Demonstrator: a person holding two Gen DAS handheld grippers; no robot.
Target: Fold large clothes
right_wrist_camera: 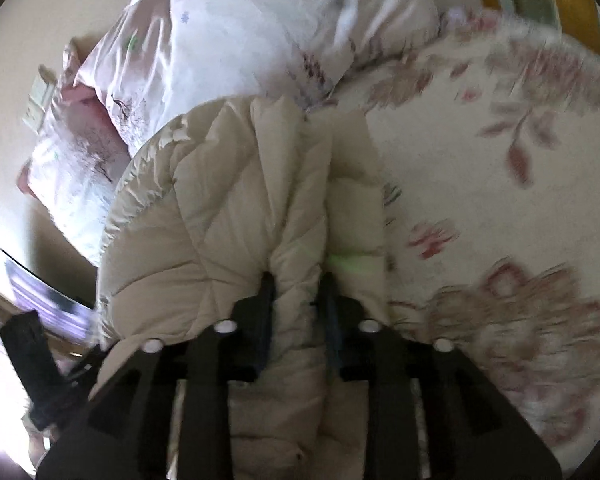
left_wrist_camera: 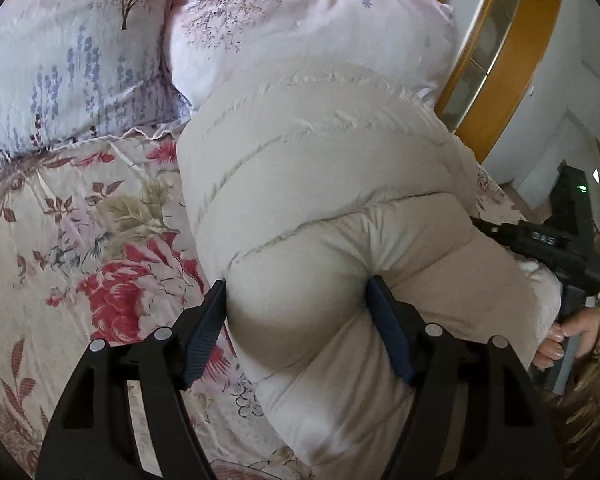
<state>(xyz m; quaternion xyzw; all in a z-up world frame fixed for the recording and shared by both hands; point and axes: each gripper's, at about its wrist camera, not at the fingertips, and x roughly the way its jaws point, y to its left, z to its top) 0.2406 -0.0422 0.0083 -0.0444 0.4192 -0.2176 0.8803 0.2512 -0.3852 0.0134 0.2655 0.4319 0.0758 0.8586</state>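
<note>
So right in front of my left gripper (left_wrist_camera: 296, 300) there's a fat bulge of the one beige puffer coat (left_wrist_camera: 320, 184), and my two fingers (left_wrist_camera: 204, 332) are clamped on either side of it, set fairly wide because the padding is so thick. Over on my right gripper (right_wrist_camera: 298, 292) the two fingers (right_wrist_camera: 265, 312) sit much closer together with a quilted fold of the same coat (right_wrist_camera: 220, 208) pinched between them. That view is pretty blurry, but the fabric looks squeezed at the pads.

The coat is lying bunched up on the bed, on a floral bedspread (left_wrist_camera: 80, 240) with big red and pink flowers. From the left view I can also see my right hand (left_wrist_camera: 572, 336) wrapped around the other gripper's handle off at the right edge, just past the coat.

Further back, beyond the coat, there are two pillows at the head of the bed: one with purple flower stalks (left_wrist_camera: 68, 64) and one pale pink with tree prints (left_wrist_camera: 308, 36), side by side and touching. Behind those, a yellow wooden frame (left_wrist_camera: 512, 52) with glass panels.
</note>
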